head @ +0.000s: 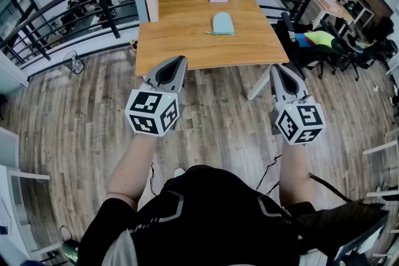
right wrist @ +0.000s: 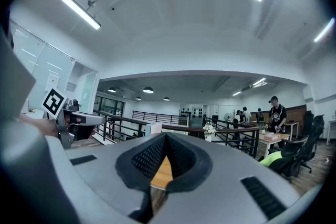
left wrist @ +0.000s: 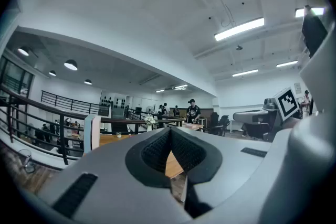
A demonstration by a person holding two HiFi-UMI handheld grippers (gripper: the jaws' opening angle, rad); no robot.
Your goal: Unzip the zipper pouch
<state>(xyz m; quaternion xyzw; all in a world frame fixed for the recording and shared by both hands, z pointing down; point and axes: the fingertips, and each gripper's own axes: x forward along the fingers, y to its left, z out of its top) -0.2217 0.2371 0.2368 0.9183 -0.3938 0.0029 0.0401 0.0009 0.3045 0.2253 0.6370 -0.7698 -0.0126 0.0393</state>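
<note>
1. Head view: the zipper pouch (head: 222,23) lies on the table (head: 187,40) at twelve o'clock, well apart from both grippers.
2. The left gripper (head: 179,61) and the right gripper (head: 275,68) are both clenched and empty.
3. Best to approach, open the jaws, then pin the pouch and pull its tab.

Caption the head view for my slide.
The pouch lies on the table; left gripper and right gripper, shut, held short of it.

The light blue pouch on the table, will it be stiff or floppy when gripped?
Probably soft and light: the pouch lies low, with a rounded outline. It likely slides on the smooth table, so pinning one end may help.
</note>
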